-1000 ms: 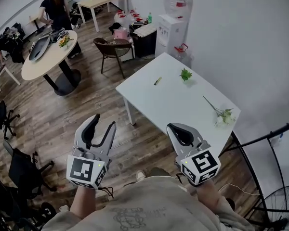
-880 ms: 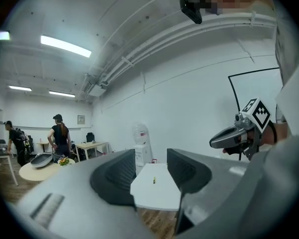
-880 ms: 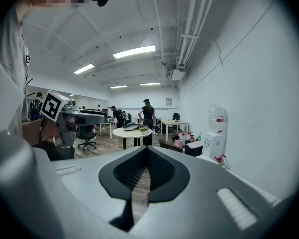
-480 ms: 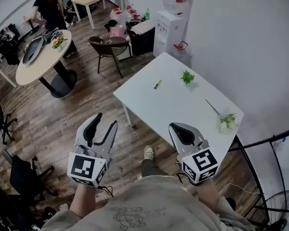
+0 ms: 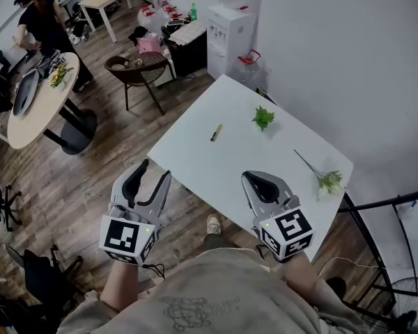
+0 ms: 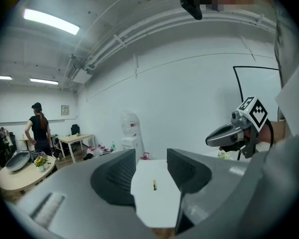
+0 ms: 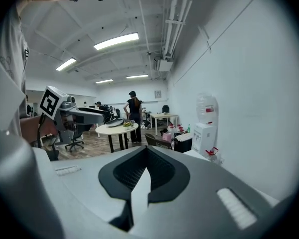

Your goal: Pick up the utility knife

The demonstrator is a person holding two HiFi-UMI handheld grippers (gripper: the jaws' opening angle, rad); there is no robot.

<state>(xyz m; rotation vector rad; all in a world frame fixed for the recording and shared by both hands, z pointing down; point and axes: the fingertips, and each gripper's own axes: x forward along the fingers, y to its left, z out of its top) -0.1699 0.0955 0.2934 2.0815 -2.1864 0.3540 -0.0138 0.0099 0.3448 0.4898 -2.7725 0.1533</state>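
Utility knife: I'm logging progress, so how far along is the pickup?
Done: nothing; the utility knife lies untouched on the white table. In hand: nothing; the left gripper is open, the right gripper shut, both empty and short of it. Left: reach, grip, lift.

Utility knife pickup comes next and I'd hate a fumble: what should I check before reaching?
1. Utility knife in sight on the white table: ok.
2. Left gripper jaws apart, nothing between them: ok.
3. Right gripper ready to grasp: not ok, jaws together.
4. Room around the knife: ok, green sprig lies apart.
5. Grippers at the knife: not ok, both short of it.
6. Blade retracted: cannot tell, too small.
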